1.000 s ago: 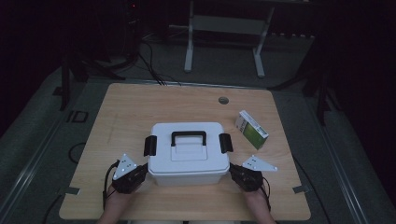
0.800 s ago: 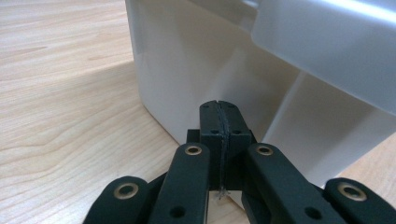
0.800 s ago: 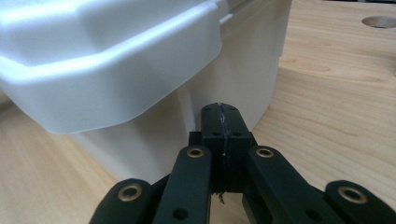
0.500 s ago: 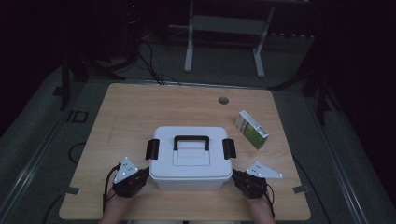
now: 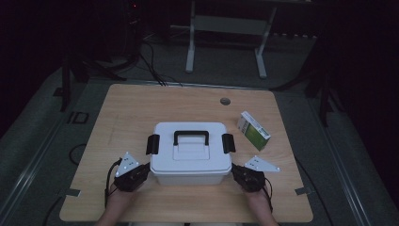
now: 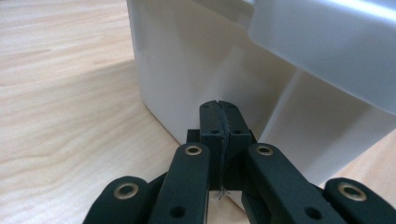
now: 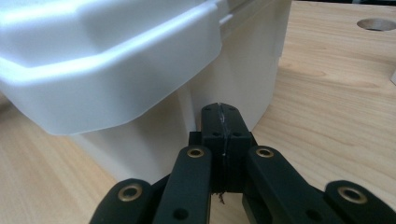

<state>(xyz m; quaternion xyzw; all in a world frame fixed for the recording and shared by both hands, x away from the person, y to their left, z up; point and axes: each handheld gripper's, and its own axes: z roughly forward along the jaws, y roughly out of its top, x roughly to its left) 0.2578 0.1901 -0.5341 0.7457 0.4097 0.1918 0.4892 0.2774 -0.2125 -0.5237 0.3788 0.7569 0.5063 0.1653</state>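
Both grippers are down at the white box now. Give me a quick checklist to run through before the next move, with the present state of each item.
1. Left gripper jaws closed, empty, tip at the white box wall: ok.
2. Right gripper jaws closed, empty, tip at the opposite wall: ok.
3. Tips actually pressing on the walls: cannot tell.
4. Black side latches down against the lid: ok.
5. Green and white carton apart from the box: ok.
6. Box sits flat on the table: ok.

The high view is dim, its surroundings nearly black, with soft light from above on the table [image 5: 141, 108]. Both gripper views are bright and fairly sharp; glare whitens the box [image 7: 107, 60] lid, and the nearest jaw links blur slightly.
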